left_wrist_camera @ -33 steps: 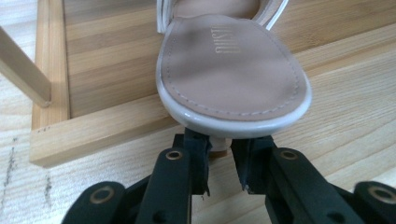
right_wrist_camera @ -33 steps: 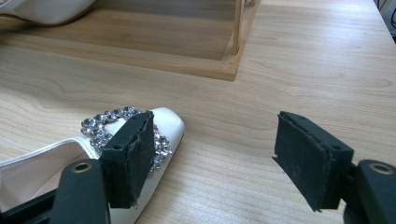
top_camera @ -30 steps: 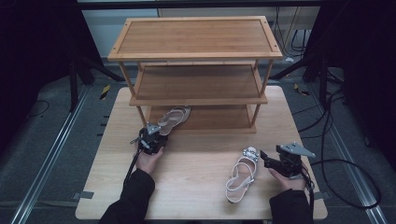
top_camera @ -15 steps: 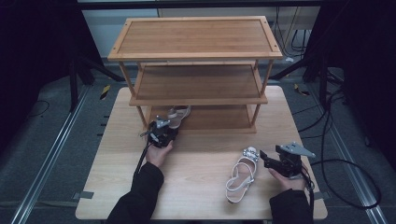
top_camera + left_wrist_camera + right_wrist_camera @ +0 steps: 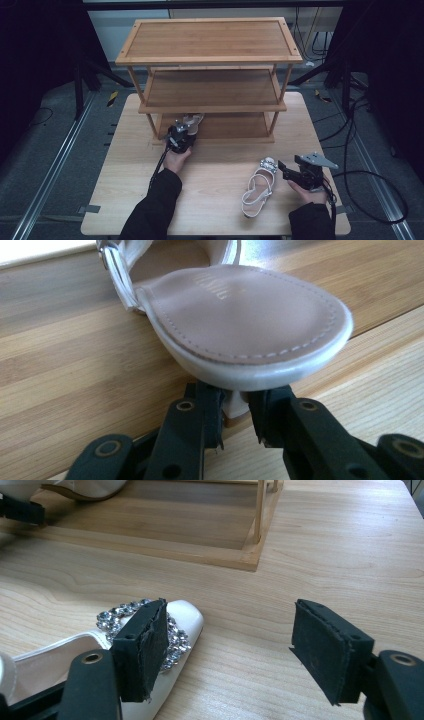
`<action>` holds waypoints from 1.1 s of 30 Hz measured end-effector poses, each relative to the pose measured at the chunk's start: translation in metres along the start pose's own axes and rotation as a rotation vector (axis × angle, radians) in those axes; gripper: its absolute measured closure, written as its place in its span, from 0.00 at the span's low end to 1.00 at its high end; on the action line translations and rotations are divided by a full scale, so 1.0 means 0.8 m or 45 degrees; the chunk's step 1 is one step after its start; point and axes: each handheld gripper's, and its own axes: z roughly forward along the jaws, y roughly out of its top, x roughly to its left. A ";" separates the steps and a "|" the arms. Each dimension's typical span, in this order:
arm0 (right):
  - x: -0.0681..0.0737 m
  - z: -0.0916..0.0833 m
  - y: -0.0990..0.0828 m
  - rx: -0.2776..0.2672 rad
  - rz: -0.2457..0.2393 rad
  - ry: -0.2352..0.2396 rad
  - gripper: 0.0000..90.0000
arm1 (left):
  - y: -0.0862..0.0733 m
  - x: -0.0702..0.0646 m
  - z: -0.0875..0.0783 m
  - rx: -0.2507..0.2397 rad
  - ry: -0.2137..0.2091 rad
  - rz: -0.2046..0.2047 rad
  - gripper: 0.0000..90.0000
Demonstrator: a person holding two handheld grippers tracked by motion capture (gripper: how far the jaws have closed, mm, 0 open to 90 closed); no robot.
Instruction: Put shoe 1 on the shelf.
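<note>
two sandals in play, and the one in the left gripper [image 5: 184,131] has travelled: a second ago it was out over the open bench [image 5: 210,165], and now the left hand has carried it forward, so the toe end of that sandal [image 5: 240,315] is in over the bottom shelf [image 5: 225,127] of the rack [image 5: 210,50]. reads to me as a placement nearly made, with only the lowering and letting go left. looking along the left jaws, they are clenched on the heel block under the sandal's rounded back end, which hangs just above and ahead of the jaw tips; the sole runs away from them, tilted up off the wood. whether the front of the sandal already touches the shelf, i cannot tell.

over on the right, the gripper [image 5: 227,650] has not budged. its jaws stand wide apart, gripping nothing. the second sandal [image 5: 257,187] lies flat on the bench, its jewelled toe [image 5: 170,625] beside and partly behind the left-hand jaw, not between the two; bare bench sits in the gap. that sandal looks next in line for the rack.
</note>
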 end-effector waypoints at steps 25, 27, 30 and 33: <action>0.055 -0.034 0.017 -0.026 -0.110 0.107 0.31 | -0.084 0.055 -0.177 -0.143 0.129 0.028 0.50; 0.059 -0.036 0.017 -0.018 -0.108 0.111 0.32 | -0.096 0.056 -0.188 -0.133 0.103 -0.012 0.50; 0.061 -0.035 0.013 0.008 -0.118 0.094 0.37 | -0.107 0.052 -0.201 -0.115 0.097 -0.020 0.48; 0.059 -0.034 0.009 0.045 -0.125 0.079 0.44 | -0.120 0.046 -0.212 -0.099 0.076 -0.016 0.48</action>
